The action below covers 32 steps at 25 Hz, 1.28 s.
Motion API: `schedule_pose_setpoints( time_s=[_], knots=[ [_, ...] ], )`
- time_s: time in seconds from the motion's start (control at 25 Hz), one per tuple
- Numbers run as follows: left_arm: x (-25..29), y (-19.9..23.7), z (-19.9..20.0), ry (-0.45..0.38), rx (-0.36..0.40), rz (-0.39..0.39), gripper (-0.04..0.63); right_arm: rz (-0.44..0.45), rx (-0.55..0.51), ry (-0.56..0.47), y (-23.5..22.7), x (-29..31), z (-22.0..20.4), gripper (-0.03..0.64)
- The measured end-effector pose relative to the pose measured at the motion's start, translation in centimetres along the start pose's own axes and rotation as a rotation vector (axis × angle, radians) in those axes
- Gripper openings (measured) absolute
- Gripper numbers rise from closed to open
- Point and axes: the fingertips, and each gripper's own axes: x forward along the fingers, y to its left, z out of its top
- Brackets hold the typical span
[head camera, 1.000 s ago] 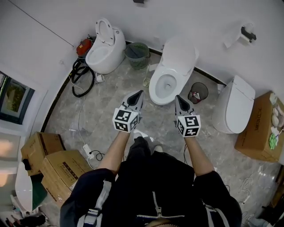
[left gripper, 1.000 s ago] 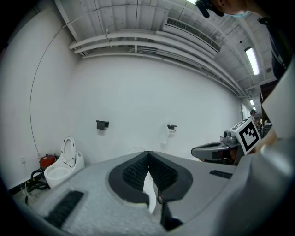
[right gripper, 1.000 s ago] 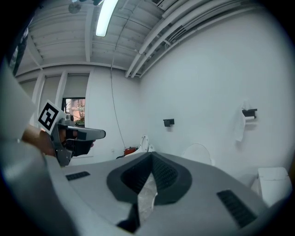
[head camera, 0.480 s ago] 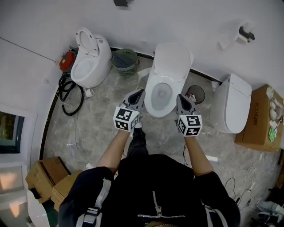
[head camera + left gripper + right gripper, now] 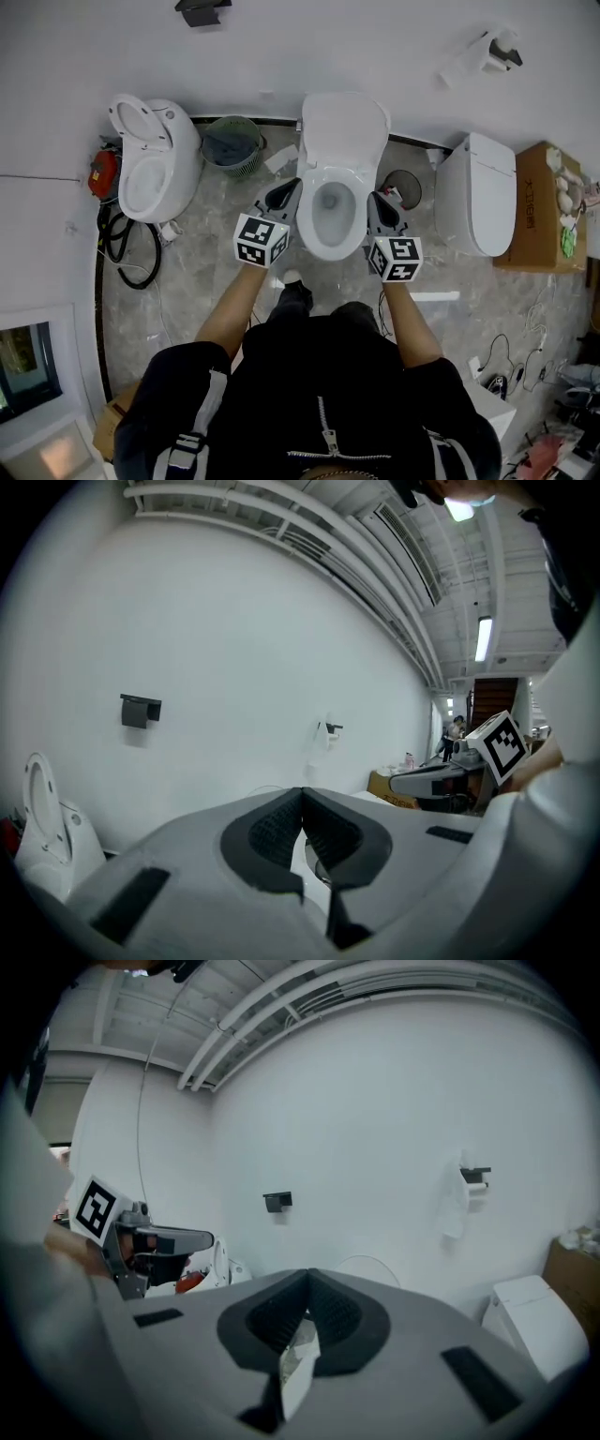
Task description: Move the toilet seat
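Note:
The middle white toilet (image 5: 333, 202) stands against the wall with its lid (image 5: 344, 127) raised and the bowl showing. My left gripper (image 5: 291, 187) hangs at the bowl's left rim with its jaws shut and nothing between them. My right gripper (image 5: 375, 199) is at the bowl's right rim, also shut and empty. In the left gripper view the left gripper (image 5: 302, 794) has its dark pads pressed together, pointing at the white wall. The right gripper (image 5: 307, 1279) looks the same in the right gripper view. Whether either tip touches the rim I cannot tell.
Another toilet (image 5: 150, 169) with raised seat stands left, beside a green basket (image 5: 230, 145), a red device (image 5: 101, 173) and black hose (image 5: 117, 253). A small dark bin (image 5: 405, 187), a closed toilet (image 5: 476, 192) and a cardboard box (image 5: 536, 206) lie right. Cables run over the floor.
The person has stepped up to the middle toilet. Both grippers, once short of the bowl, now flank it on either side. Their jaws stayed shut.

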Motion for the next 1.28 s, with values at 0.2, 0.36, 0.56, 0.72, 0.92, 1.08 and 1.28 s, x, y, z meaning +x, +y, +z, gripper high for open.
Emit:
schedule_pose_setpoints(
  time_s=[0.2, 0.36, 0.56, 0.72, 0.92, 1.08, 1.28],
  knots=[
    [2.6, 0.7, 0.1, 0.009, -0.011, -0.054, 0.005, -0.059, 0.02, -0.001, -1.4, 0.4, 0.3, -0.008],
    [4.4, -0.4, 0.7, 0.004, -0.002, -0.073, 0.005, -0.072, 0.026, -0.025, -3.1, 0.4, 1.1, -0.008],
    [5.6, -1.5, 1.6, -0.001, 0.008, -0.06, 0.005, -0.055, 0.023, -0.039, -5.0, 0.3, 2.0, -0.008],
    [6.1, -1.7, 1.6, 0.011, 0.0, -0.045, 0.005, -0.035, 0.015, -0.037, -6.0, 0.4, 2.5, -0.008],
    [6.9, -1.0, -0.3, 0.043, -0.023, -0.034, 0.005, -0.02, 0.031, -0.001, -6.8, 1.4, 0.7, -0.008],
    [7.6, -0.3, -4.4, 0.105, -0.057, -0.023, 0.005, -0.011, 0.064, 0.046, -7.1, 2.2, -3.2, -0.008],
    [7.8, -0.2, -9.7, 0.168, -0.107, -0.007, 0.005, -0.001, 0.104, 0.087, -7.6, 2.5, -7.8, -0.006]
  ],
)
